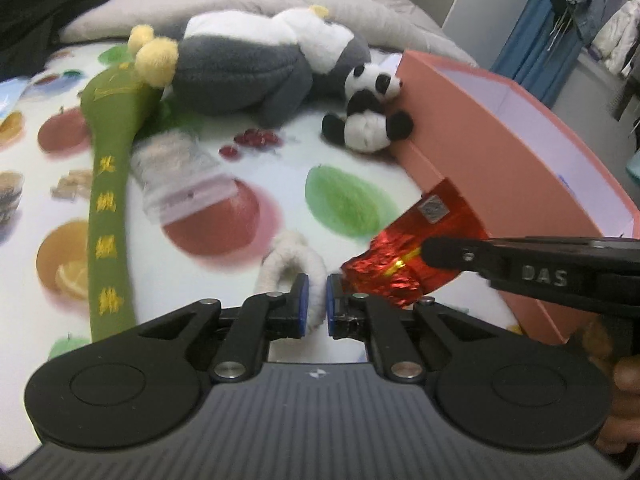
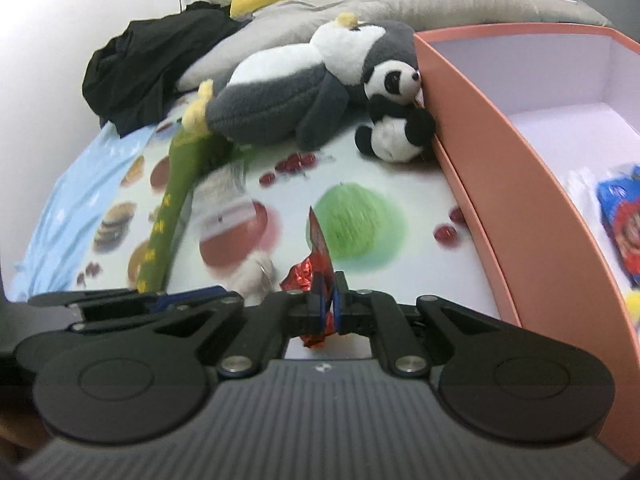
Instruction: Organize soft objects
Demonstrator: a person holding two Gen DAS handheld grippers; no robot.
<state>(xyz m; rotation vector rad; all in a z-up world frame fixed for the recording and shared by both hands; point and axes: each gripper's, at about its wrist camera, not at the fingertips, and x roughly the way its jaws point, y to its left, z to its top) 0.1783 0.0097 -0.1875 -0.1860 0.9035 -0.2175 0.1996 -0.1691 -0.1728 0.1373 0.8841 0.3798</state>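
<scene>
left tongs (image 1: 317, 304) clamped on fuzzy white loop (image 1: 291, 264), right tongs (image 2: 327, 304) pinching shiny red wrapper (image 2: 316, 256), pink box (image 2: 500, 200) at right of frame

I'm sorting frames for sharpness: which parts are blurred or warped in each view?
Left wrist: the fruit-print sheet and the clear bag are smeared, while the left gripper is crisp. Right wrist: the sheet is smeared, the pink box bows from fisheye, and the panda is fairly sharp.
</scene>
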